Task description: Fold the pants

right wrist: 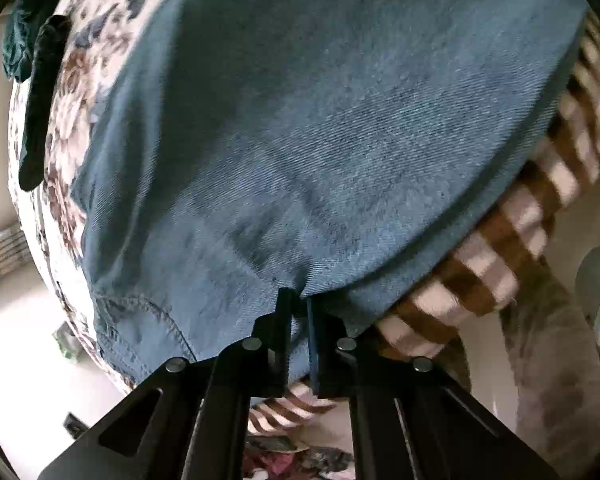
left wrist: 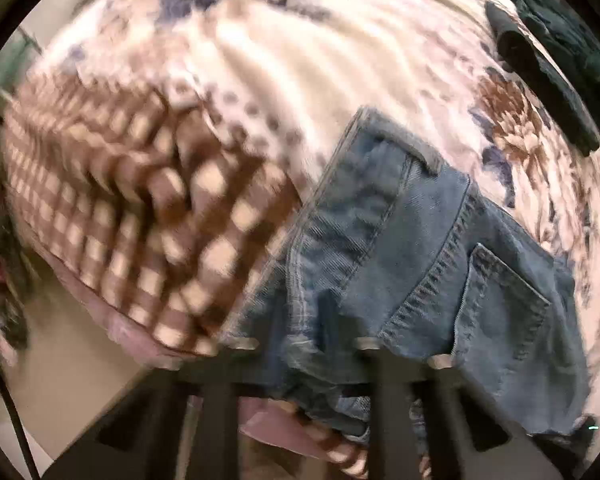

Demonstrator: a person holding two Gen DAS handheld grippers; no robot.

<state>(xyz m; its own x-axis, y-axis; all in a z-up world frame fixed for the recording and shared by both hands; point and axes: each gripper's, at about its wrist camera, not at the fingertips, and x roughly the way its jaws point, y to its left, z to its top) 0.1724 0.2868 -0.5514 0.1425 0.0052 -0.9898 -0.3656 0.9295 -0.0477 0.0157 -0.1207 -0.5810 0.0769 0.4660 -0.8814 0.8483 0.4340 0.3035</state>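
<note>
Blue denim pants lie on a bed with a floral and brown-checked cover. In the left wrist view their waistband and back pocket show, and the cloth drapes over my left gripper, hiding the fingertips. In the right wrist view the pants fill most of the frame. My right gripper is shut on the denim's near edge at the bed's border, the fingers pinching a fold.
A dark green garment lies at the far right of the bed, also seen in the right wrist view. The checked border hangs off the bed's edge. Pale floor lies below. A grey-brown cloth hangs at right.
</note>
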